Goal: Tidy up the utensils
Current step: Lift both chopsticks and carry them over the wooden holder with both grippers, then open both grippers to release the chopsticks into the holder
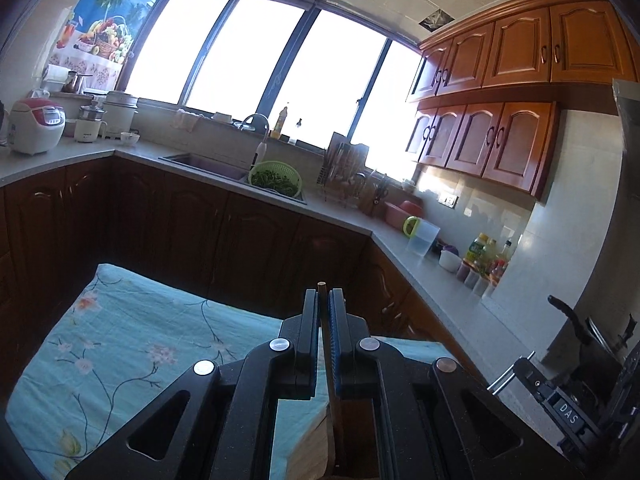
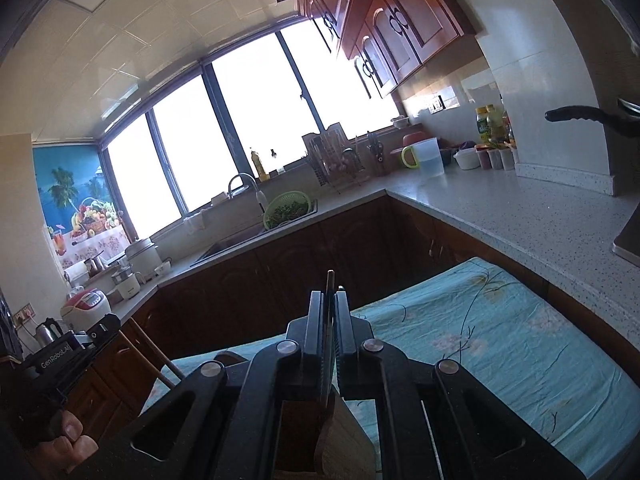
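In the left wrist view my left gripper (image 1: 324,294) is shut on a thin brown wooden stick (image 1: 321,287). Its tip pokes just past the fingertips and the rest runs down between the jaws. Something pale and wooden (image 1: 310,440) shows under the jaws. In the right wrist view my right gripper (image 2: 330,294) is shut on a thin dark stick (image 2: 330,280), with a pale wooden piece (image 2: 346,428) below it. Both grippers hang over a table with a teal flowered cloth (image 1: 132,332) (image 2: 500,340). The left gripper (image 2: 106,324) also appears at the far left, with a long stick (image 2: 148,346) slanting down from it.
An L-shaped grey counter (image 1: 432,280) runs around behind the table over dark cabinets. It carries a sink with a green colander (image 1: 275,178), a dish rack (image 1: 344,172), a clear pitcher (image 1: 422,238), bottles (image 1: 486,256) and a rice cooker (image 1: 36,124). A black pan handle (image 2: 580,114) juts out at right.
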`<state>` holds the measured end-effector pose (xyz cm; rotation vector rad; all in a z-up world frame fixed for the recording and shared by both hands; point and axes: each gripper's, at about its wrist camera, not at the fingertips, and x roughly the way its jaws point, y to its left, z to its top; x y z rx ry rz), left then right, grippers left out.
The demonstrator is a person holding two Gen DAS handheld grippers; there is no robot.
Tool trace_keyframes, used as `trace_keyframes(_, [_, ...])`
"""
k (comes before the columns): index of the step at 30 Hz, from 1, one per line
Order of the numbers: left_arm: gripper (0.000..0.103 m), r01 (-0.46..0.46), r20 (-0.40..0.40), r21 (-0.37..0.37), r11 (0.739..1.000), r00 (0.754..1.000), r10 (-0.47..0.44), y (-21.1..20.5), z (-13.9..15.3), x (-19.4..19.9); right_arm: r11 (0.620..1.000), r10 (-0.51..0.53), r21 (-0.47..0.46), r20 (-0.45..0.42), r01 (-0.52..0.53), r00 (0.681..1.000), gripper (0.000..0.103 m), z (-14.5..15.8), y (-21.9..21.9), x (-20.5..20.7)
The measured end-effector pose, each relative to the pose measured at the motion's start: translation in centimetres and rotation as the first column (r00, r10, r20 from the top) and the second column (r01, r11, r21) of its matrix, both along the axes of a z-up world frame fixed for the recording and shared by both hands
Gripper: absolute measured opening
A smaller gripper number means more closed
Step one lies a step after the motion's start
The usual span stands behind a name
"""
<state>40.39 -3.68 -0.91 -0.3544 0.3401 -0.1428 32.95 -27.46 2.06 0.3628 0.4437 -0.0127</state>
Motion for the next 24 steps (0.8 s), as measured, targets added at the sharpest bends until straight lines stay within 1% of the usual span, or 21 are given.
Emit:
trace_keyframes(2, [0.004,0.009,-0.017,0.008,1.0,1.0,-0.009,-0.4,-0.5,0.6,1.0,0.002,-0.014,-0.026,-0.002,1.0,0.005,-0.5,0.2,0.2])
trace_keyframes(3, [0.004,0.017,-0.022,0.012,1.0,1.0,-0.017,-0.5,-0.4,0.9,1.0,0.004,-0.025,-0.025,-0.005,1.0,0.005,-0.5,0.3,0.0])
trace_keyframes(6, [0.004,0.018,-0.02,0.037,0.999,1.0,-0.017,-0.3,0.8,1.3,1.0,0.011,-0.024,-0.038,-0.012,0.999,0.005,-0.2,0.2,0.0])
trace_keyframes(8, [0.004,0.019,-0.024,0.031,0.999,1.0,-0.018,0.0,1.4,1.5,1.0,0.014,-0.024,-0.047,-0.015,0.999,0.005,0.0,0.1,0.2])
trace_keyframes(12, [0.005,0.016,-0.027,0.048,0.999,1.0,-0.015,0.4,1.9,1.3,0.999,0.017,-0.026,-0.057,-0.019,0.998,0.006,0.1,0.1,0.6])
trace_keyframes(13, [0.005,0.015,-0.028,0.053,0.998,1.0,-0.013,0.3,1.8,1.2,0.999,0.019,-0.025,-0.061,-0.02,0.998,0.006,0.2,-0.1,0.8])
trace_keyframes(14, [0.005,0.016,-0.032,0.058,0.998,0.999,-0.014,0.4,2.0,1.2,1.0,0.02,-0.023,-0.065,-0.021,0.998,0.01,0.2,-0.1,0.8])
trace_keyframes(16, [0.006,0.014,-0.037,0.064,0.998,0.999,-0.012,0.3,2.3,1.2,1.0,0.018,-0.019,-0.068,-0.02,0.998,0.01,0.4,-0.1,0.7])
trace_keyframes(17, [0.01,0.014,-0.037,0.064,0.998,0.999,-0.012,0.3,2.3,0.8,1.0,0.017,-0.017,-0.063,-0.018,0.998,0.011,0.6,-0.1,0.6])
trace_keyframes(18, [0.019,0.015,-0.036,0.061,0.998,0.999,-0.012,0.4,2.4,0.5,1.0,0.016,-0.014,-0.057,-0.017,0.998,0.011,0.8,-0.1,0.4])
trace_keyframes(19, [0.025,0.004,-0.031,0.058,0.998,1.0,-0.002,0.6,2.7,0.1,1.0,0.018,-0.008,-0.051,-0.018,0.999,0.012,1.1,-0.2,0.1])
trace_keyframes(20, [0.037,-0.008,-0.026,0.053,0.999,1.0,0.009,0.9,3.0,-0.3,1.0,0.016,0.0,-0.041,-0.016,0.999,0.017,1.4,-0.4,-0.3])
trace_keyframes(21, [0.043,-0.016,-0.018,0.046,0.999,1.0,0.017,1.2,3.1,-0.8,1.0,0.014,0.009,-0.026,-0.013,1.0,0.024,1.8,-0.6,-0.7])
trace_keyframes(22, [0.047,-0.023,-0.016,0.041,0.999,1.0,0.023,1.4,3.1,-1.4,1.0,0.011,0.017,-0.007,-0.011,1.0,0.038,2.2,-0.7,-1.3])
trace_keyframes(23, [0.055,-0.03,-0.019,0.037,0.999,0.999,0.031,1.7,3.1,-2.0,1.0,0.007,0.023,0.009,-0.008,1.0,0.05,2.6,-0.9,-1.9])
trace_keyframes(24, [0.061,-0.036,-0.02,0.03,0.999,0.999,0.036,2.0,3.0,-2.6,1.0,0.008,0.027,0.026,-0.008,1.0,0.054,2.9,-1.0,-2.6])
